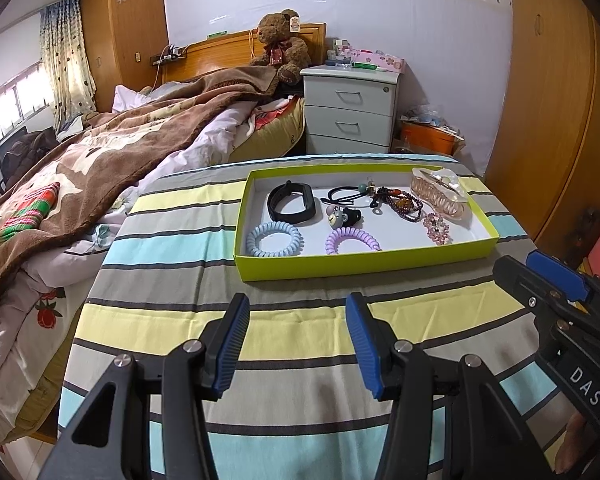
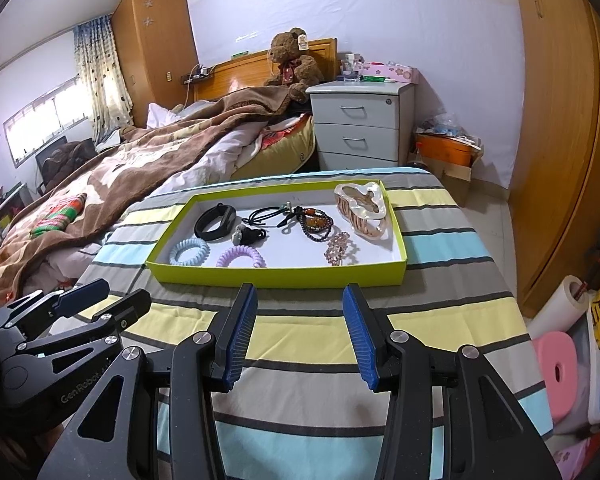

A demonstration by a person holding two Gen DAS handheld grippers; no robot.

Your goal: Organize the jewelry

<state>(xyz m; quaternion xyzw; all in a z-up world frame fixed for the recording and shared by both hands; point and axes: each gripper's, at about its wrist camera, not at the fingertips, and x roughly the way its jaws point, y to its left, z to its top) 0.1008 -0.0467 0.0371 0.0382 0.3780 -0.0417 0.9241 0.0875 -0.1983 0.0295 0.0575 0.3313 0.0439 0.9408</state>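
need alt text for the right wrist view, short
A lime-green tray on a striped tablecloth holds a black band, two coil hair ties, beaded bracelets and a large hair claw. The open right hand-held gripper hovers in front, empty; the left hand-held gripper is at left.

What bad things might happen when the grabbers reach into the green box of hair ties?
1. The beaded bracelets lie tangled against the black hair tie, so lifting one may drag the other out.
2. The green box sits loose on the striped cloth; a push might slide it.
3. Both the left gripper and right gripper are open and close together, so they might bump.
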